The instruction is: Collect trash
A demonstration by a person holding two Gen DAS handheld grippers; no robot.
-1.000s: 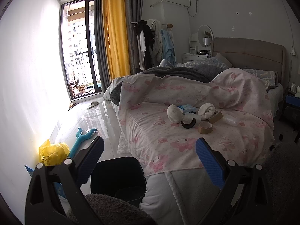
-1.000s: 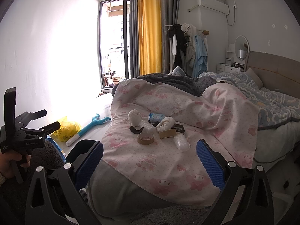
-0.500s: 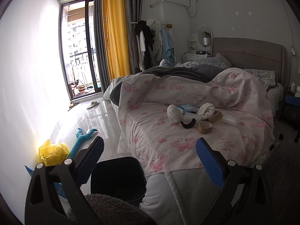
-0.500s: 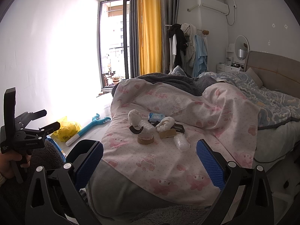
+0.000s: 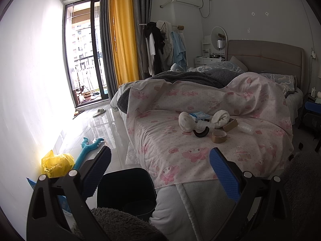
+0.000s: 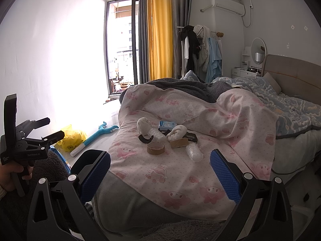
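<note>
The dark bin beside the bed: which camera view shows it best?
The left wrist view. The dark bin stands on the floor at the bed's corner, its open top visible. In the right wrist view I cannot make it out.

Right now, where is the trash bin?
In the left wrist view, the dark bin stands on the floor beside the bed's foot corner, just beyond the left gripper.

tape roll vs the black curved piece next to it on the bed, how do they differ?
The tape roll is tan cardboard; the black curved piece is dark. The tape roll is a closed ring lying flat with its hole up, while the black curved piece is an open arc, only part of a ring. The tape roll sits nearer the bed's foot. Both rest on the pink blanket, untouched.
</note>
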